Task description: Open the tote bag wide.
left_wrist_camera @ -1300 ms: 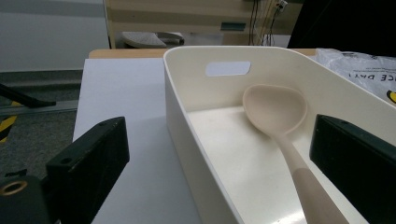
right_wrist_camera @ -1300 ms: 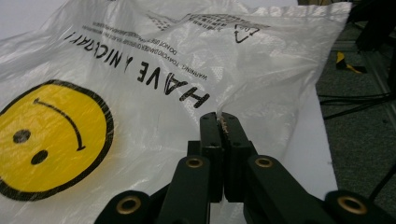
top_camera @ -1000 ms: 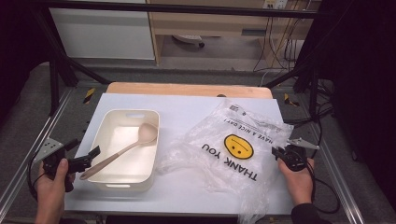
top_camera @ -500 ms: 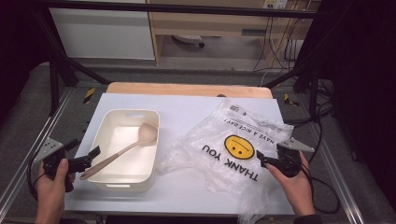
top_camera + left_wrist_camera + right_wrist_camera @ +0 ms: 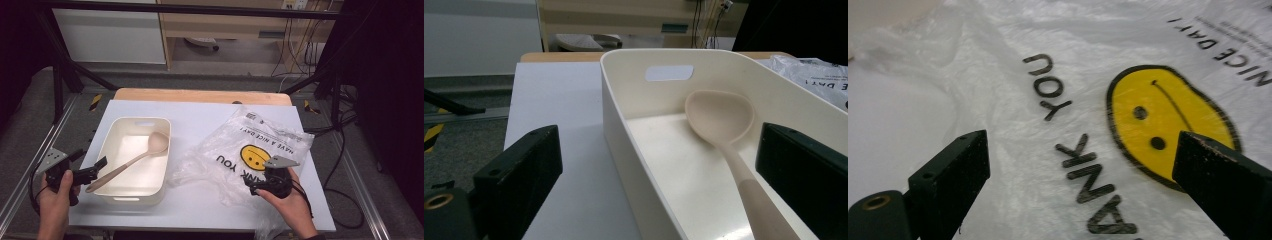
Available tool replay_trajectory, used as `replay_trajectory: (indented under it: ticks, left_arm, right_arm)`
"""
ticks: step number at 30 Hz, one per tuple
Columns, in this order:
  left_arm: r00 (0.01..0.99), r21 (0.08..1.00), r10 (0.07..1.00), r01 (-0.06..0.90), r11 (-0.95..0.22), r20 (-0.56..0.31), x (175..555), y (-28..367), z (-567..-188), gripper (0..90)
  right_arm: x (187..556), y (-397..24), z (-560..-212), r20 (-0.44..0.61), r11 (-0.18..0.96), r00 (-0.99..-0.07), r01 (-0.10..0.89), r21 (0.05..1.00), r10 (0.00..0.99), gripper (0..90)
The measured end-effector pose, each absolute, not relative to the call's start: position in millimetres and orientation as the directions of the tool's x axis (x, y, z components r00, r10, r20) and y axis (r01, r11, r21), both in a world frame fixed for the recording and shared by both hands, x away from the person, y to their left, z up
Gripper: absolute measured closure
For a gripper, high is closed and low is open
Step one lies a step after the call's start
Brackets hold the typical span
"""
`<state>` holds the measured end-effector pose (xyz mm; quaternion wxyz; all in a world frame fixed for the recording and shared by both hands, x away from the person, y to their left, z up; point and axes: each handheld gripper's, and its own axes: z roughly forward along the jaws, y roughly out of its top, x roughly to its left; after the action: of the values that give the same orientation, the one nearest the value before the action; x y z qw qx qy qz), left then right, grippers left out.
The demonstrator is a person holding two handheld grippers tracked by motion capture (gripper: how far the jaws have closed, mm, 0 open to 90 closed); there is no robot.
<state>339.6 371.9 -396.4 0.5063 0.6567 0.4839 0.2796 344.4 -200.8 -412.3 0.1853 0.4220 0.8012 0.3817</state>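
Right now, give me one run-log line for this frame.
left gripper: open, beside tub | spoon: in tub | right gripper: open, over plastic bag

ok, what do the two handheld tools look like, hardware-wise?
Both the left tool and the right tool are black, with two blocky flat jaws. Each carries a grey three-cornered plate on top. A dark cable trails from each. The person's forearms are bare, with no sleeves visible.

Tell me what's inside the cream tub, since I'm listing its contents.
Inside the cream tub lies one beige spoon, bowl toward the far wall, handle resting over the near-left rim. The floor directly beneath the spoon is covered.
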Motion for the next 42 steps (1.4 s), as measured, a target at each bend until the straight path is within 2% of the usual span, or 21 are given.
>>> replay_trajectory:
  ticks: [15,20,26,35,42]
  left_arm:
    - [0.377,0.935,0.918,0.353,-0.024,-0.119,340,372,-396,4.5]
    - [0.377,0.936,0.919,0.352,-0.024,-0.118,340,372,-396,4.4]
    - [0.377,0.936,0.919,0.351,-0.024,-0.118,340,371,-396,4.5]
    - [0.379,0.936,0.918,0.351,-0.025,-0.118,340,371,-396,4.5]
    - [0.378,0.935,0.918,0.354,-0.026,-0.117,340,371,-396,4.4]
  right_arm:
    - [331,-164,-438,0.043,0.481,-0.697,0.537,0.693,0.716,10.8]
    - [327,-155,-441,0.049,0.516,-0.731,0.526,0.676,0.681,18.5]
    - [323,-145,-445,0.039,0.558,-0.760,0.509,0.655,0.649,22.9]
    - [329,-142,-447,0.017,0.563,-0.750,0.512,0.648,0.662,42.0]
    - [334,-146,-447,0.016,0.543,-0.733,0.519,0.661,0.681,61.8]
